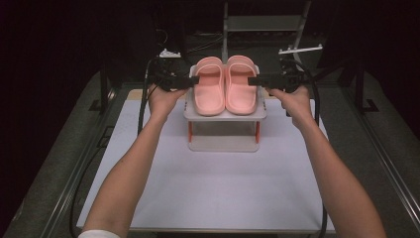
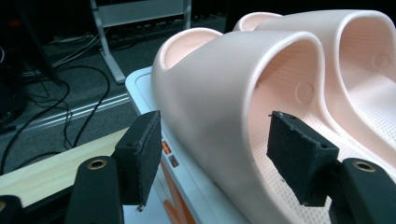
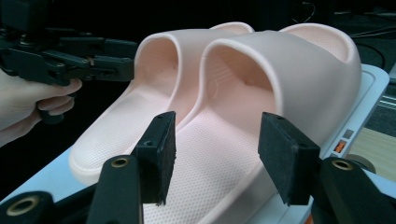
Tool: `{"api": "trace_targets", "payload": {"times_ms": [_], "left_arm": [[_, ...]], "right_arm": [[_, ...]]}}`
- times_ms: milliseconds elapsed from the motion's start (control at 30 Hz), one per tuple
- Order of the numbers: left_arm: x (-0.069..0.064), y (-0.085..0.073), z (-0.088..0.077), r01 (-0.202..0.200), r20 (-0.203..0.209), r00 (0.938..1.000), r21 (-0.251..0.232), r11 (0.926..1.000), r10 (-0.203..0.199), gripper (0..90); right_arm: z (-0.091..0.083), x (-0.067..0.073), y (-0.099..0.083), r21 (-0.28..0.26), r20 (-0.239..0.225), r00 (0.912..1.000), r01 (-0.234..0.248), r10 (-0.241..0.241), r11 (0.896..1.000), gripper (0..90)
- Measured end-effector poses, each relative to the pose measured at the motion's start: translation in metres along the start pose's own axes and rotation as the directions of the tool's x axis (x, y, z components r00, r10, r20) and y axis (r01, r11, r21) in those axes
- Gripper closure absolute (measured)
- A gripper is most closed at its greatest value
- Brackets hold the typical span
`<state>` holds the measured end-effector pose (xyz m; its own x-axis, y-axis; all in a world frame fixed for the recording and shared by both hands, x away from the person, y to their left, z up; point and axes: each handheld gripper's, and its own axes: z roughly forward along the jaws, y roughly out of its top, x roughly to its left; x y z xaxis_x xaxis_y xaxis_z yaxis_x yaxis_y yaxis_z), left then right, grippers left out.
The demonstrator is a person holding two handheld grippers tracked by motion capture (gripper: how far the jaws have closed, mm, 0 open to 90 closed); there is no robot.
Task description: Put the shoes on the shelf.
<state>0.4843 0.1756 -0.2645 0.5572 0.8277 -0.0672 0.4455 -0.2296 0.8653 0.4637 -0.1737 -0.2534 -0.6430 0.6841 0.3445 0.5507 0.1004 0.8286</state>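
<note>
- Pink slippers, left slipper (image 1: 209, 85) and right slipper (image 1: 241, 84), sit side by side, touching, on a small white stand (image 1: 224, 117) at the far middle of the bench (image 1: 218, 188).
- Left tool (image 1: 194, 79): open, jaws straddle the left slipper's outer strap edge, pads clear.
- Right tool (image 1: 252, 80): open, at the right slipper's outer edge, no contact visible.
- Near bench area bare.

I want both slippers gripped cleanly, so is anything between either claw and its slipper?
Nothing visible. The left claw straddles the left slipper's outer wall, the right claw the right slipper's, pads not pressing.
</note>
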Motion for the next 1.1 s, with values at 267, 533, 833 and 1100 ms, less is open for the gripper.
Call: {"api": "trace_targets", "payload": {"times_ms": [267,533,833,1100], "left_arm": [[0.0,-0.007,-0.008,0.004,0.014,0.9999,-0.005,1.0,-0.004,30.3],[0.004,-0.016,-0.019,0.003,-0.001,1.0,-0.014,0.9999,-0.003,28.7],[0.006,-0.023,-0.029,0.005,-0.006,1.0,-0.023,0.9997,-0.005,27.2],[0.007,-0.034,-0.036,0.012,-0.002,0.9999,-0.032,0.9994,-0.012,25.7]], "right_arm": [[-0.007,0.007,-0.001,-0.006,-0.037,0.9993,0.009,-0.01,1.0,45.6],[-0.01,0.012,-0.009,-0.009,-0.071,0.9975,0.002,-0.003,1.0,45.4],[-0.013,0.018,-0.014,-0.016,-0.099,0.9951,0.001,-0.003,1.0,45.3],[-0.015,0.018,-0.025,-0.011,-0.112,0.9937,-0.009,0.008,1.0,45.3]]}}
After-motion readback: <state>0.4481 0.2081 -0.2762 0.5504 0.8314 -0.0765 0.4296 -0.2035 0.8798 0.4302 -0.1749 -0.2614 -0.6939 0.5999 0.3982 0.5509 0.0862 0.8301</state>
